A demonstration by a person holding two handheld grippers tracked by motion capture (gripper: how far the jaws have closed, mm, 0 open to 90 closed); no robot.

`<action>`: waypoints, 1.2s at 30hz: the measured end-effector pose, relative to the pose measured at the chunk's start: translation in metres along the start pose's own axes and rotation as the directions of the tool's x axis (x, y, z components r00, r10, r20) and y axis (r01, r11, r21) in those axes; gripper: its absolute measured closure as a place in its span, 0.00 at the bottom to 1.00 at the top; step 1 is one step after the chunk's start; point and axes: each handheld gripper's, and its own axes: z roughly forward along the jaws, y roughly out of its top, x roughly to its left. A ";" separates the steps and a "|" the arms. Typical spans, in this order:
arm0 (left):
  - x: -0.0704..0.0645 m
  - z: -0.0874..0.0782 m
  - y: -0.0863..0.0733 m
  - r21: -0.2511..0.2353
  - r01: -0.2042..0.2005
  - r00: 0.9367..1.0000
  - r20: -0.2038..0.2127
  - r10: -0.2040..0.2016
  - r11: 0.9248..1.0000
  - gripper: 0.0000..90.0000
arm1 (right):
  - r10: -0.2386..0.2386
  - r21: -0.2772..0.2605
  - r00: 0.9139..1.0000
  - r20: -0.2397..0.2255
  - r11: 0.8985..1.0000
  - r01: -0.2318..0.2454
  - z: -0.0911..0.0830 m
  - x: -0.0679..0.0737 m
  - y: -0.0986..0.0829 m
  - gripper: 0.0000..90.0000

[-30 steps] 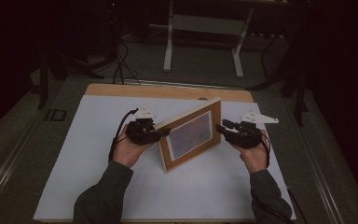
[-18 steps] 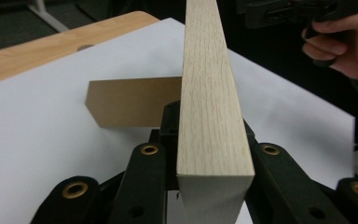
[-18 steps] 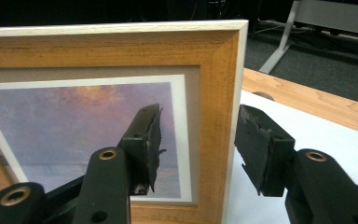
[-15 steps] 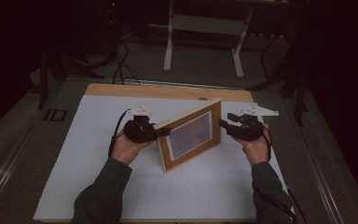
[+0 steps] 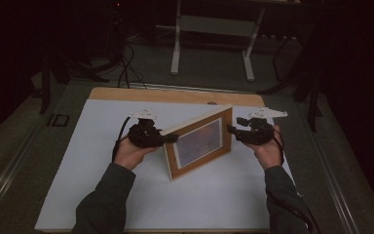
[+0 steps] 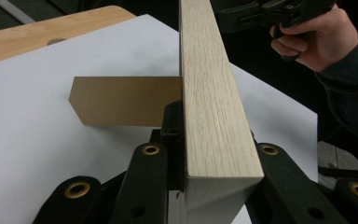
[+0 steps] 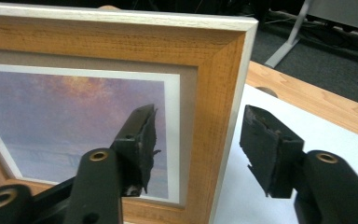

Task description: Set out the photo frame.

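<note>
Picture frame (image 5: 199,142) stands upright mid-table on white sheet (image 5: 78,185). Left gripper (image 5: 171,139) clamps its edge; right gripper (image 5: 230,129) is released, jaws straddling the far edge. Advice: close squarely on wood, off the glass, left holding steady

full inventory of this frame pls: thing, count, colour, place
picture frame: 1, light wood, purple-orange print, upright mid-sheet, clamped at its left edge
frame stand: 1, brown, behind the frame, resting on the sheet
white sheet: 1, white, covers most of the table
table: 1, light wood, bare strip at the far edge
metal stand: 1, grey, on the floor beyond the table
left gripper: 1, black, shut on the frame edge
right gripper: 1, black, jaws open, either side of the frame's right edge
</note>
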 end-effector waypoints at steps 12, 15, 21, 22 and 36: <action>0.004 -0.001 0.002 0.028 -0.016 0.999 0.042 0.014 0.999 0.84 | -0.038 0.053 0.998 -0.049 0.998 0.040 0.015 -0.001 0.010 0.33; 0.005 -0.001 0.003 0.031 -0.016 0.999 0.049 0.015 0.999 0.85 | -0.042 0.062 0.998 -0.041 0.997 0.044 0.021 -0.002 0.011 0.29; 0.005 -0.001 0.004 0.041 -0.019 0.998 0.053 0.017 0.999 0.85 | -0.006 0.042 0.996 -0.090 0.999 0.010 0.030 -0.008 0.014 0.23; 0.006 -0.001 0.004 0.042 -0.019 0.998 0.054 0.017 0.999 0.84 | -0.004 0.038 0.995 -0.105 0.999 0.008 0.031 -0.009 0.015 0.23; 0.008 0.000 0.004 0.043 -0.019 0.998 0.064 0.016 0.999 0.84 | 0.002 0.041 0.981 -0.192 0.999 0.006 0.042 -0.015 0.015 0.24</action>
